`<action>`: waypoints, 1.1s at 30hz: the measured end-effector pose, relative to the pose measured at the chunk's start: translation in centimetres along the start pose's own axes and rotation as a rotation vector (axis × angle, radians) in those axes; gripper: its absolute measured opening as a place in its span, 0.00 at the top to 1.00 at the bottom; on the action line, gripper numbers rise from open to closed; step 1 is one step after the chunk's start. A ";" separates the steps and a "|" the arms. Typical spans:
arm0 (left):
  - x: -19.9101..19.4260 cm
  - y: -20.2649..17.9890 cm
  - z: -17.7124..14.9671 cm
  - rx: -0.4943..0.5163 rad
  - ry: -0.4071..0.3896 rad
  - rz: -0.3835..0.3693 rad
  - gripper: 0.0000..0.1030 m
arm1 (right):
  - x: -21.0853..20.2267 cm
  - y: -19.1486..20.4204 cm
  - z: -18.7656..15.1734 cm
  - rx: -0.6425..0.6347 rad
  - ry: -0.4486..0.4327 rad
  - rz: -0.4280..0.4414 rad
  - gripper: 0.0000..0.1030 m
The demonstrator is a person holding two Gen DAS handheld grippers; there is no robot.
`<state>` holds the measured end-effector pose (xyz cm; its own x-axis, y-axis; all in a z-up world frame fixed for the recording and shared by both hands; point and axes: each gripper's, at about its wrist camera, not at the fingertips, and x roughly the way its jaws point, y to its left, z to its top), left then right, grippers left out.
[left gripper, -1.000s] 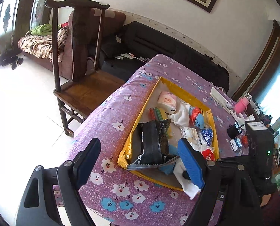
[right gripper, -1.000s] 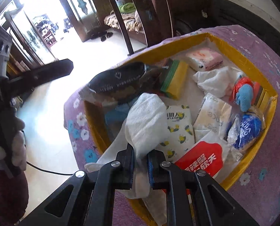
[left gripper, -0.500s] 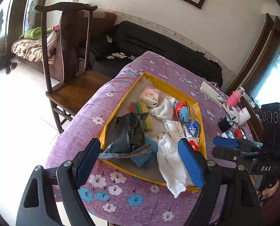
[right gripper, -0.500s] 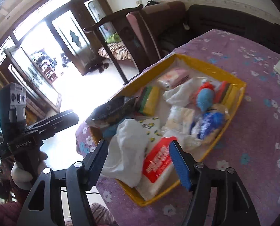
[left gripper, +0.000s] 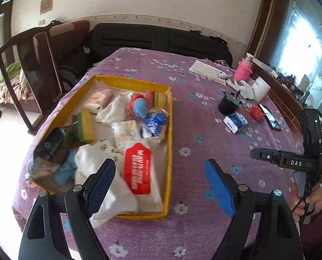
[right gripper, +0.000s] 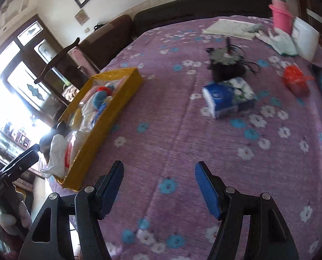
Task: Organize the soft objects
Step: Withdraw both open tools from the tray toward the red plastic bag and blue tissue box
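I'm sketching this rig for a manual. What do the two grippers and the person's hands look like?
Both the left gripper and right gripper have black angular arms with silver rivets and blue finger pads. The right gripper's body reads "DAS". The right hand shows a maroon sleeve.

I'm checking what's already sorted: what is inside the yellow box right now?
The yellow box holds a white cloth drooping over its near rim, a red packet, a blue tissue pack, a yellow-green sponge and a dark bag. Anything beneath them is covered.

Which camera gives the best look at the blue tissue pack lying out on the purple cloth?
The right wrist view: the blue tissue pack sits ahead of the open right gripper, large and unobstructed. The left wrist view shows it smaller, off to the side.
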<state>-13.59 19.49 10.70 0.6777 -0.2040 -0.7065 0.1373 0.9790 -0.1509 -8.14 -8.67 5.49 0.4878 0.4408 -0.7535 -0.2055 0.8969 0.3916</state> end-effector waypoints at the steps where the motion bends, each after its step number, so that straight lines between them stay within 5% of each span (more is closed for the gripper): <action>1: 0.6 -1.6 0.0 0.029 0.012 0.000 0.18 | -0.5 -1.2 -0.3 0.021 -0.005 -0.004 0.29; 8: 4.6 -10.6 -0.4 0.208 0.093 0.030 0.19 | -4.5 -7.2 -2.2 0.103 -0.068 -0.051 0.29; 15: 7.7 -15.4 -0.1 0.279 0.141 0.067 0.19 | -7.5 -12.3 -3.3 0.193 -0.124 -0.077 0.28; 33: 12.9 -18.4 0.8 0.337 0.221 0.079 0.19 | -8.0 -18.4 -1.5 0.264 -0.144 -0.117 0.26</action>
<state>-6.80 -1.14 4.88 0.5288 -0.0885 -0.8441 0.3448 0.9312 0.1184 -9.49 -28.68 3.51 0.6139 0.3086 -0.7265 0.0767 0.8927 0.4440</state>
